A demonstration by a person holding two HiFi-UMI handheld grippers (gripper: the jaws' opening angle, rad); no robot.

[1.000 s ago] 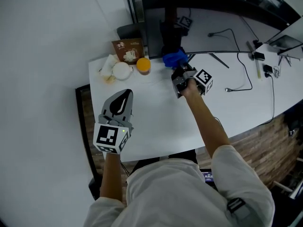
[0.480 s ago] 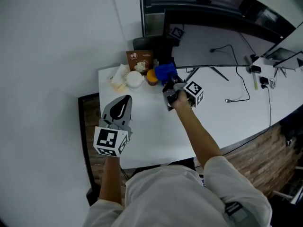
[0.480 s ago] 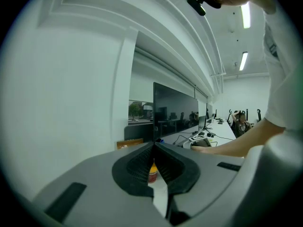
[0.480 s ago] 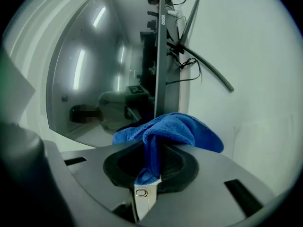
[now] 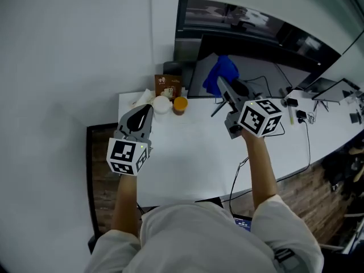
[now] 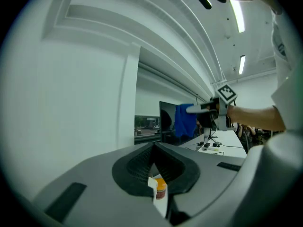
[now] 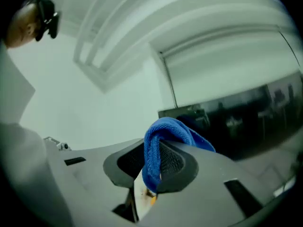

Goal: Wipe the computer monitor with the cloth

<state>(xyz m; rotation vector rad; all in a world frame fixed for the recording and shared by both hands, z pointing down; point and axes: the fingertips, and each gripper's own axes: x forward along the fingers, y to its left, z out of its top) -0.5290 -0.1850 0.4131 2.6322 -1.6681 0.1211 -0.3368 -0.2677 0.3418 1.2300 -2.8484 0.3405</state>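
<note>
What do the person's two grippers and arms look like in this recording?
The left gripper and the right gripper are both grey moulded plastic, each with two tapered jaws lined with dark ribbed pads. Each carries a white cube printed with black square markers. No cables show on either. The person wears a light short-sleeved top, with the forearms uncovered.

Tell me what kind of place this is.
Probably an office or lab workroom: a long white desk carries a computer monitor, and strip lights run along the ceiling. The right gripper holds a blue cloth in its fingers.
</note>
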